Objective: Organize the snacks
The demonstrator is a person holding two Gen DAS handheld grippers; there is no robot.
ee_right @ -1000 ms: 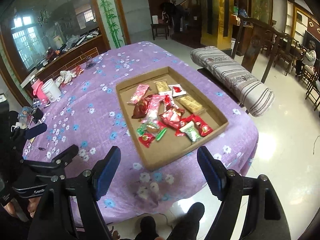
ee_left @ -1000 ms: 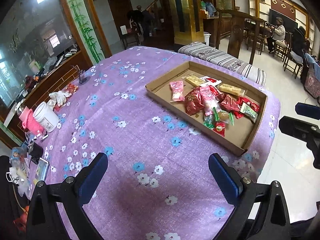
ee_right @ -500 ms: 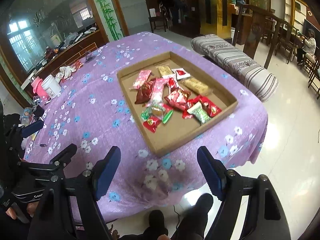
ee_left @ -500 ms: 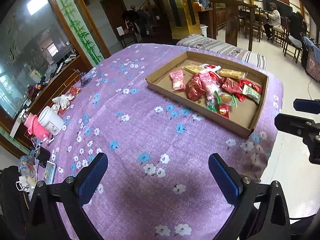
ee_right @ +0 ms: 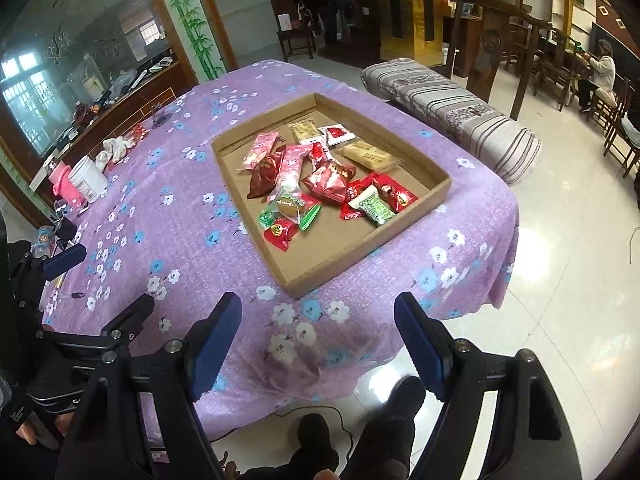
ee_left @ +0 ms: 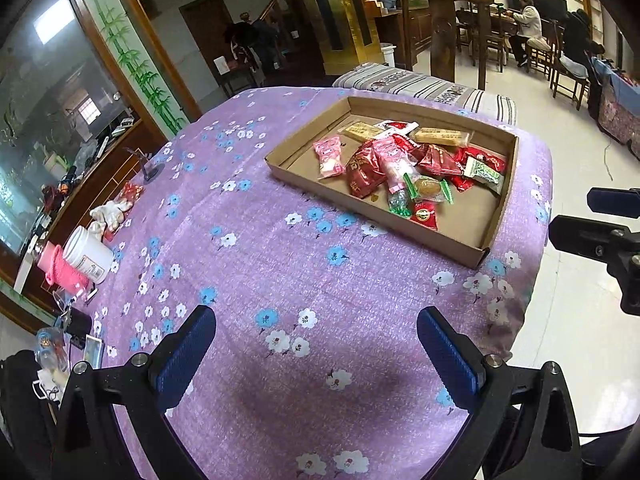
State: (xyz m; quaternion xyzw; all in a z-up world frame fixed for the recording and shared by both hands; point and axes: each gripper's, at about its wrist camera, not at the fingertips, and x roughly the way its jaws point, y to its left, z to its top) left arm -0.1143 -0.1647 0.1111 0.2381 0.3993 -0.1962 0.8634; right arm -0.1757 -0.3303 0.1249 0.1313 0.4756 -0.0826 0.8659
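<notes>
A shallow cardboard tray (ee_left: 494, 216) (ee_right: 308, 284) lies on a table with a purple flowered cloth (ee_left: 280, 264). In it is a heap of wrapped snacks: a dark red bag (ee_right: 264, 174), pink packets (ee_left: 330, 156), a green-and-white packet (ee_right: 374, 206), tan bars (ee_left: 442, 136) and small red and green sweets (ee_right: 282, 232). My left gripper (ee_left: 316, 346) hangs open over the bare cloth short of the tray. My right gripper (ee_right: 318, 332) is open too, above the table's near edge, with nothing between its fingers. The right gripper's side shows at the far right of the left wrist view.
At the table's left edge stand a white jar (ee_left: 88, 254), a pink bottle (ee_left: 60, 272), a white cloth (ee_left: 108, 212) and small clutter. A striped cushion (ee_right: 452, 112) lies beyond the table. Wooden chairs and a seated person (ee_right: 600, 76) are at the back right. My feet (ee_right: 360, 432) show on the tiled floor.
Both views have rolled a little and the tray now sits slightly nearer and more centred. Both grippers stay open and empty.
</notes>
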